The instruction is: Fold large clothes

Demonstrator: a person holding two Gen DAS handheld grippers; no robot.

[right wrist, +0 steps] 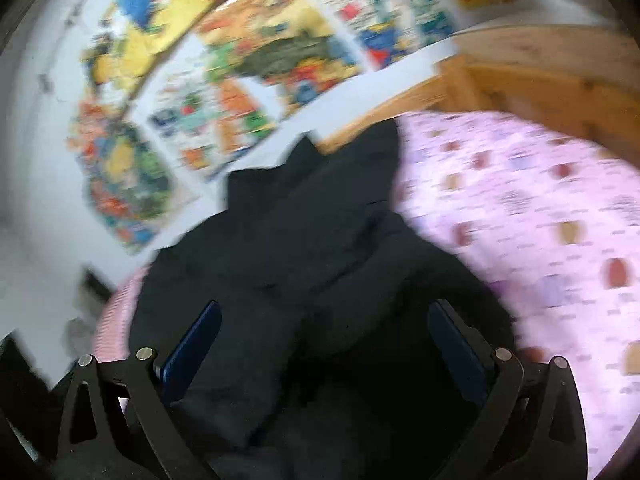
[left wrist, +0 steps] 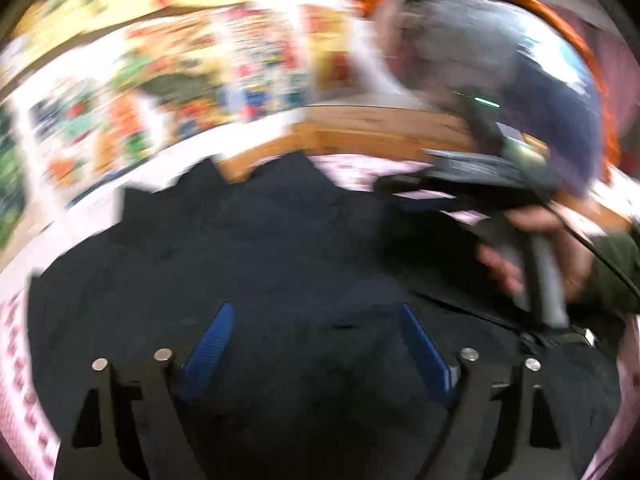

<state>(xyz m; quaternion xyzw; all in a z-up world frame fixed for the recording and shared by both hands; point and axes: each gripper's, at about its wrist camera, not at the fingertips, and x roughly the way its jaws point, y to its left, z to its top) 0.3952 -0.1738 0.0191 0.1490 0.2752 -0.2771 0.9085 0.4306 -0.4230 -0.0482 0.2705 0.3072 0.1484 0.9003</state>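
Black garment [right wrist: 304,248] bunched on pink bedsheet [right wrist: 520,208]; left gripper [left wrist: 316,344] and right gripper [right wrist: 324,340] both wide open above it, holding nothing; risk: loose folds slump, blurred aim grabs extra layers

Matt black cloth garment [right wrist: 304,240] on pink printed cotton bedsheet [right wrist: 520,208]; bare pale wood bed frame [right wrist: 540,68].
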